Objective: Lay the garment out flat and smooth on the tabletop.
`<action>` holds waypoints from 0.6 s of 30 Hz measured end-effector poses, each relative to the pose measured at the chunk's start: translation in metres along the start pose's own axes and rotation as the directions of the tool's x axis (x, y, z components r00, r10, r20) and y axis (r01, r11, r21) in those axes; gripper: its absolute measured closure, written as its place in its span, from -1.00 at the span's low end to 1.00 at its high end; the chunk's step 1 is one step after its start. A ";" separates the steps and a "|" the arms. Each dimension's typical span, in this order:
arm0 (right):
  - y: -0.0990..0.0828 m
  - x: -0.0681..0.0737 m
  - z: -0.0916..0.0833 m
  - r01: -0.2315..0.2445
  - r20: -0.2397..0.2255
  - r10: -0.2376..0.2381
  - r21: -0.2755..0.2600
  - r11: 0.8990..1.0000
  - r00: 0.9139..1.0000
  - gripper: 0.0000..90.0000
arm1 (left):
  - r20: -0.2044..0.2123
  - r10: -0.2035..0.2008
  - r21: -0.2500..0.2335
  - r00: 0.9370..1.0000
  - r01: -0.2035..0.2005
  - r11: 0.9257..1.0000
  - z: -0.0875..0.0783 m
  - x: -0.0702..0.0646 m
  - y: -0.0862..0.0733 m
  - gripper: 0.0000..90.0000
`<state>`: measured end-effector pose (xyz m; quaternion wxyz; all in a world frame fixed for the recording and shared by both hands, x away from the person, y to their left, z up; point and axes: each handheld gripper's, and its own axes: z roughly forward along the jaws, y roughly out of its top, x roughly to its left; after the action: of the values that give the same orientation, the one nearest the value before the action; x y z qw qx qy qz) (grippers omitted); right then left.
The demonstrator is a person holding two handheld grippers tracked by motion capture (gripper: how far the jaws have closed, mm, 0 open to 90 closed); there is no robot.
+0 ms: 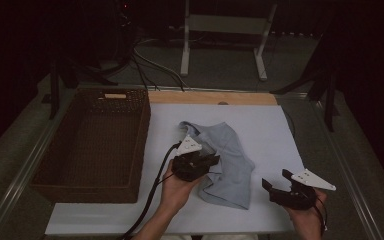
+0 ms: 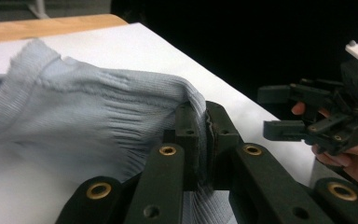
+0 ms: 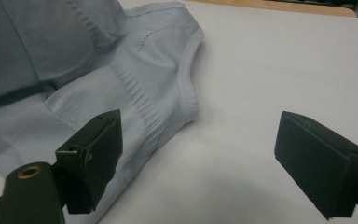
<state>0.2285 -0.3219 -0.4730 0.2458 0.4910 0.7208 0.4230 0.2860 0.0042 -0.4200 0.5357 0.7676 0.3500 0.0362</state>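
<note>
high view: grey knit garment point(image 1: 227, 162) is being gripped by left gripper point(image 1: 211, 161); right gripper point(image 1: 277, 181) is being held spread, empty. wicker basket point(image 1: 55, 165) not yet loaded.

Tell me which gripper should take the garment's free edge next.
Right, probably. The right gripper is open and empty beside the light blue garment. The left gripper is already shut on a fold of it, so it has no free jaws.

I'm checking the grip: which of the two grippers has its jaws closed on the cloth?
The left gripper: its jaws pinch the pale blue knitted garment. The right gripper hangs open beside it.
</note>
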 end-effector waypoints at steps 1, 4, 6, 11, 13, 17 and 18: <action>0.000 0.000 0.000 -0.001 0.003 0.001 -0.001 1.000 1.000 -0.66 | 0.008 -0.003 0.001 1.000 0.003 1.000 0.003 -0.002 -0.001 0.94; 0.003 -0.002 -0.001 -0.013 0.006 0.013 -0.003 1.000 1.000 -0.66 | 0.026 0.002 0.012 1.000 -0.003 1.000 0.009 -0.007 -0.003 0.94; 0.006 -0.002 -0.002 -0.027 0.000 0.027 -0.012 1.000 1.000 -0.66 | 0.035 0.001 0.016 0.999 -0.002 1.000 0.012 -0.010 -0.005 0.94; 0.020 -0.001 -0.003 -0.029 -0.008 0.029 -0.039 0.999 1.000 -0.66 | 0.048 0.014 0.034 0.999 -0.016 0.999 0.019 -0.016 -0.008 0.94; 0.027 0.000 -0.001 -0.025 -0.014 0.024 -0.047 0.999 1.000 -0.65 | 0.052 0.025 0.041 0.998 -0.027 0.999 0.022 -0.018 -0.009 0.94; 0.039 0.006 0.006 -0.005 -0.023 0.003 -0.050 0.999 1.000 -0.65 | 0.060 0.043 0.048 0.997 -0.046 0.998 0.026 -0.020 -0.012 0.94; 0.041 0.007 0.007 -0.001 -0.026 0.000 -0.052 0.999 1.000 -0.65 | 0.062 0.045 0.050 0.997 -0.048 0.998 0.027 -0.020 -0.013 0.94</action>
<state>0.2516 -0.3066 -0.4414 0.2491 0.4793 0.7125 0.4479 0.2763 -0.0270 -0.4357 0.5253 0.7898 0.3163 0.0162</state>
